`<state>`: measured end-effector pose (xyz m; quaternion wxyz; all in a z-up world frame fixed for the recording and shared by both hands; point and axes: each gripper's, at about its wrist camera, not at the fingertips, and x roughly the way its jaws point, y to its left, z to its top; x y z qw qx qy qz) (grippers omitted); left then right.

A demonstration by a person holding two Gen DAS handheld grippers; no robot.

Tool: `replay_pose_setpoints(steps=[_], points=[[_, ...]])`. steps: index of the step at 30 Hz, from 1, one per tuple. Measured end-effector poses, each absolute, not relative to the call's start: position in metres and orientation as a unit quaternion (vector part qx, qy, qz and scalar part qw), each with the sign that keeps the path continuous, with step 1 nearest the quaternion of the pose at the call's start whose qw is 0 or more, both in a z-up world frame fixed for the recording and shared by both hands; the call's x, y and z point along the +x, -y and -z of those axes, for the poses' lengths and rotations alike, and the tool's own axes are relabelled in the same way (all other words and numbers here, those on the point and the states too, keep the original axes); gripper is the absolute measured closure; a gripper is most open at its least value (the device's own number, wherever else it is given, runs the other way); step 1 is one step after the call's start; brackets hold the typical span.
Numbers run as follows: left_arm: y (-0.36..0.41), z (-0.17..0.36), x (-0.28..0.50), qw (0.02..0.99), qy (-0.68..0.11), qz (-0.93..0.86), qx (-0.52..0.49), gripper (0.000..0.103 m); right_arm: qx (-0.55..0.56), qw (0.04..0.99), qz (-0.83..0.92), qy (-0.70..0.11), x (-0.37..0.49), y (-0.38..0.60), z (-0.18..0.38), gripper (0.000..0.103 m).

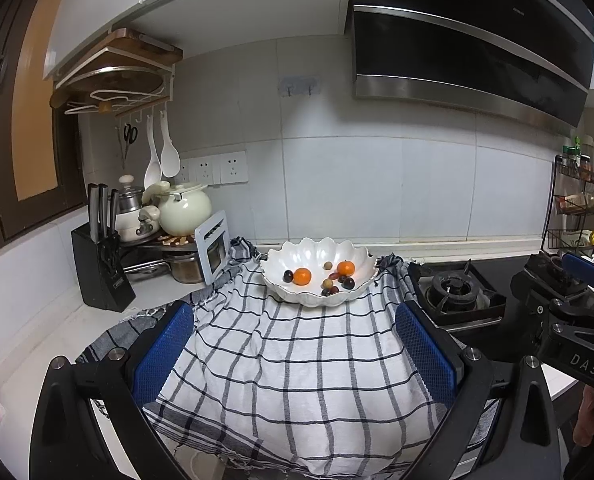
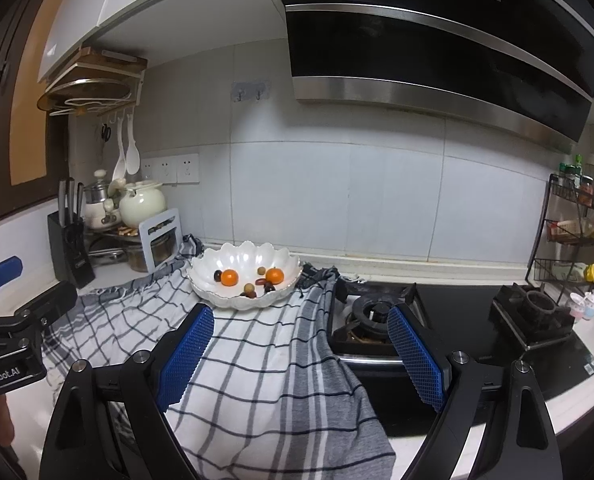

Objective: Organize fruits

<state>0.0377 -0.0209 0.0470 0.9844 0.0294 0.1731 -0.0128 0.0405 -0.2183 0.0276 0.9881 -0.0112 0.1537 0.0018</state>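
A white scalloped bowl (image 1: pixel 281 262) (image 2: pixel 237 254) stands at the far end of a checked cloth (image 1: pixel 297 364) (image 2: pixel 257 364). Inside it lie two small oranges (image 1: pixel 302 276) (image 2: pixel 229 277), the second orange (image 1: pixel 345 268) (image 2: pixel 274 275) to the right, with several dark and pale small fruits (image 1: pixel 339 282) (image 2: pixel 257 286) around them. My left gripper (image 1: pixel 295 350) hangs open over the cloth, short of the bowl, nothing between its blue pads. My right gripper (image 2: pixel 299 354) is open too, over the cloth's right edge and the stove's near burner. Each gripper shows at the other view's side.
A gas stove (image 2: pixel 457 320) (image 1: pixel 455 292) lies right of the cloth. A knife block (image 1: pixel 99 268) (image 2: pixel 71 248), pots and a cream kettle (image 1: pixel 185 210) crowd the back left. A spice rack (image 2: pixel 573 232) stands at the far right. A range hood (image 2: pixel 437 40) hangs overhead.
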Motion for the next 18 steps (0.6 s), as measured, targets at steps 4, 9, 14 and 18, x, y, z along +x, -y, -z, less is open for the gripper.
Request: replay_pose_setpoints(steps=[4, 9, 14, 18], points=[[0.0229, -0.0475, 0.0376, 0.984, -0.173, 0.015, 0.031, 0.000, -0.010, 0.988, 0.001, -0.152, 0.0402, 0.2202, -0.0284, 0.013], [0.0252, -0.0487, 0.0390, 0.985, -0.171, 0.018, 0.033, 0.000, -0.009, 0.988, 0.003, -0.152, 0.0405, 0.2223, -0.0289, 0.013], [0.0276, -0.0485, 0.0393, 0.985, -0.171, 0.021, 0.034, 0.000, -0.007, 0.988, 0.003, -0.151, 0.0401, 0.2240, -0.0291, 0.013], [0.0288, -0.0485, 0.0401, 0.985, -0.170, 0.021, 0.035, 0.000, -0.007, 0.988, 0.004, -0.151, 0.0398, 0.2238, -0.0290, 0.013]])
